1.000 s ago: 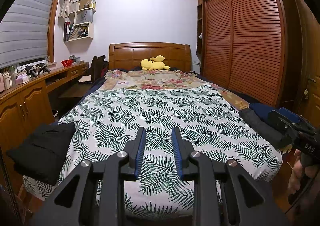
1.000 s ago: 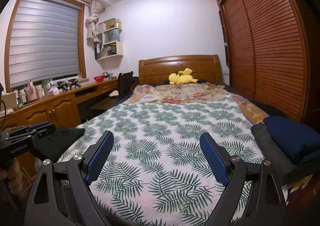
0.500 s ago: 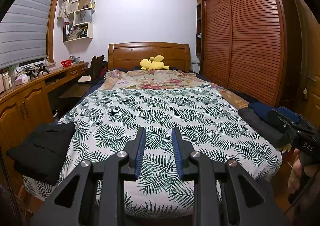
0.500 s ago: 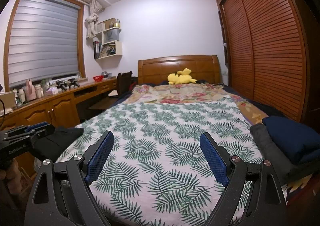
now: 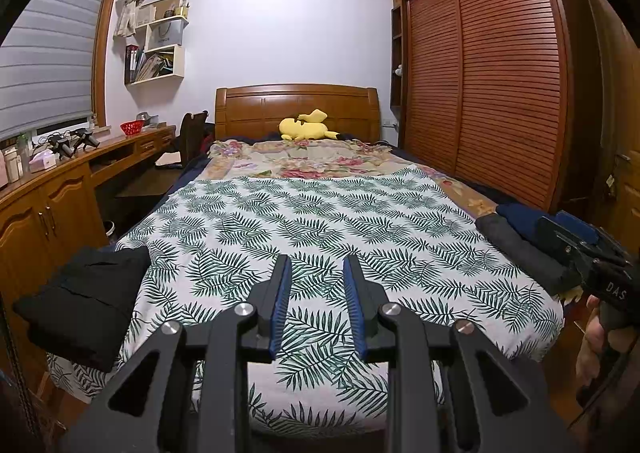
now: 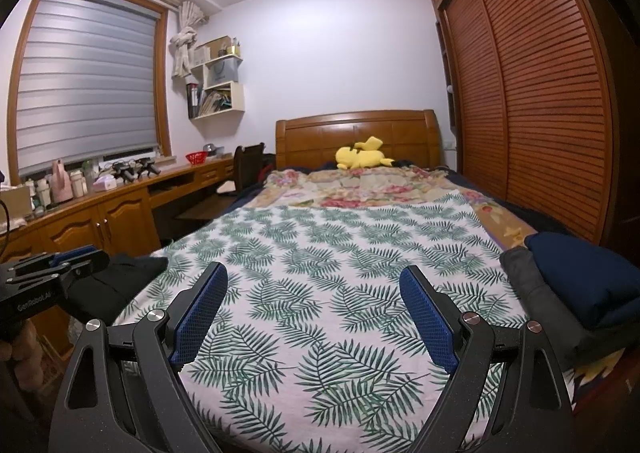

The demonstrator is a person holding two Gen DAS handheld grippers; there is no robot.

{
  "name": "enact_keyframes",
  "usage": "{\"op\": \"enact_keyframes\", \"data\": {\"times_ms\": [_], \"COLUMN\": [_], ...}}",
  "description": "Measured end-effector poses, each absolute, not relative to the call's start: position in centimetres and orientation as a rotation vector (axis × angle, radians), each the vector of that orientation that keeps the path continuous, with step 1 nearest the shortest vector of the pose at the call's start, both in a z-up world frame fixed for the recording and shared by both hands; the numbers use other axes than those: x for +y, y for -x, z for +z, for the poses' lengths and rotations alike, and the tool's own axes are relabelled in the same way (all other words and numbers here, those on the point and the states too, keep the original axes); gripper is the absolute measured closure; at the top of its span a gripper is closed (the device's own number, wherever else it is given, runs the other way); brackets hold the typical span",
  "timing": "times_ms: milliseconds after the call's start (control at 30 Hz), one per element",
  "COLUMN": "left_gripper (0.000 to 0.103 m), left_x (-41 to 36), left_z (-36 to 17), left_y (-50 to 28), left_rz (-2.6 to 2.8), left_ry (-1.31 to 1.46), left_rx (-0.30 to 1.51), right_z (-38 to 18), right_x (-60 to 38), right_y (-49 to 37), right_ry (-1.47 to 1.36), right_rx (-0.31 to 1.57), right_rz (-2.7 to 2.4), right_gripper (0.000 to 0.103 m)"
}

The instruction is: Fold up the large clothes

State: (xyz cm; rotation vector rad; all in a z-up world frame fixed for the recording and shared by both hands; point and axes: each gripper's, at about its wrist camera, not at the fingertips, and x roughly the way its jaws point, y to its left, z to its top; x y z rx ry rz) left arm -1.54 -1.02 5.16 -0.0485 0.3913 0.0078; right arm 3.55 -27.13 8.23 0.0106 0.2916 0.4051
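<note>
A white sheet with green leaf print [image 5: 320, 213] [image 6: 328, 237] lies flat over the bed. A folded black garment [image 5: 84, 293] [image 6: 120, 281] rests on its front left corner. At the right edge, a folded grey garment [image 5: 520, 249] [image 6: 532, 293] lies beside a folded navy one [image 5: 520, 215] [image 6: 588, 281]. My left gripper [image 5: 317, 259] hovers over the front edge of the bed, jaws a narrow gap apart and empty. My right gripper [image 6: 313, 269] hovers to its right, open wide, nothing between its pads. Each gripper shows in the other's view: right gripper [image 5: 576, 241], left gripper [image 6: 60, 265].
A wooden desk with cabinets [image 5: 52, 193] [image 6: 104, 213] runs along the left wall, a chair [image 6: 248, 165] at its far end. A louvred wardrobe [image 5: 500, 85] [image 6: 540, 101] fills the right wall. A yellow plush toy [image 5: 304, 127] lies by the headboard [image 6: 352, 129].
</note>
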Motion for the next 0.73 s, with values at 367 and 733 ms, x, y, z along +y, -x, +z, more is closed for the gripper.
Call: {"op": "enact_keyframes", "data": {"times_ms": [367,733], "left_gripper": [0.077,0.077], "left_x": [-0.96,-0.91], "left_z": [5.19,5.20], "left_y": [1.51,1.48], "left_rz": [0.006,0.004], "left_ry": [0.049,0.050], "left_rx": [0.394,0.394], "right_z": [8.25,8.11], "right_x": [-27.15,-27.08], "right_y": [-3.58,-3.49], "right_ry": [-0.012,-0.013], "right_rx": [0.292,0.295], "right_rz": [0.405,0.405], "right_gripper": [0.013,0.013]}}
